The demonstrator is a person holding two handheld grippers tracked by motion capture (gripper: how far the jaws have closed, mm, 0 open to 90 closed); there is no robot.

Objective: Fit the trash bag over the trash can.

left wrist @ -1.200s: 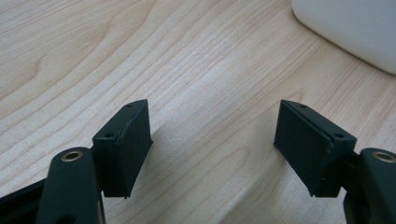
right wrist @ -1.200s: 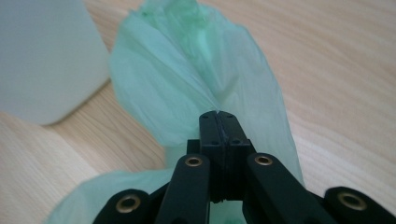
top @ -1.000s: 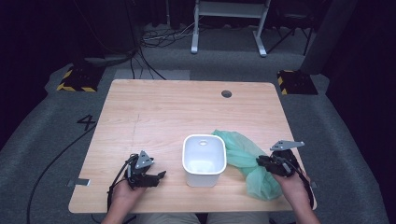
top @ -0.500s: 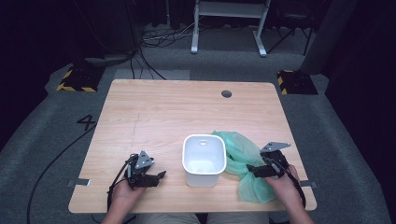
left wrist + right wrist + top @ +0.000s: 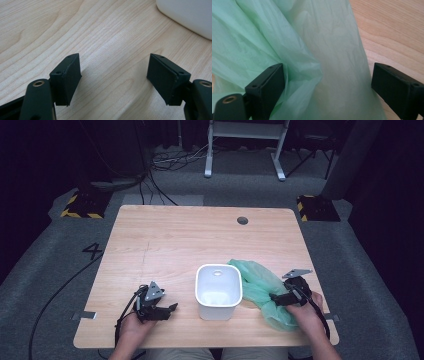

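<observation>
High view: wooden table [image 5: 200, 235] w/ a white bin [image 5: 218, 291] near the front centre; a crumpled green plastic bag [image 5: 260, 287] lies on the table just right of the bin, touching its right wall. Right gripper [image 5: 276, 297] sits low over the bag's near part, pointing left toward the bin; left gripper [image 5: 170, 308] rests near the table's front left, well apart from the bag, aimed at the bin. Left gripper view: jaws stand wide, nothing between them but bare wood; a corner of the bin's wall [image 5: 190, 17] shows at upper right. Right gripper view: jaws have just been opening and now stand wide, w/ a fold of the bag [image 5: 299, 50] between them, the film brushing the left pad [image 5: 268, 87] but not pinched. Step in hand, prob.: grasp the bag. To do it well, push the jaws deeper so several layers bunch between the pads, close fully on a thick fold rather than a single edge, and lift slowly so the film doesn't slip.
</observation>
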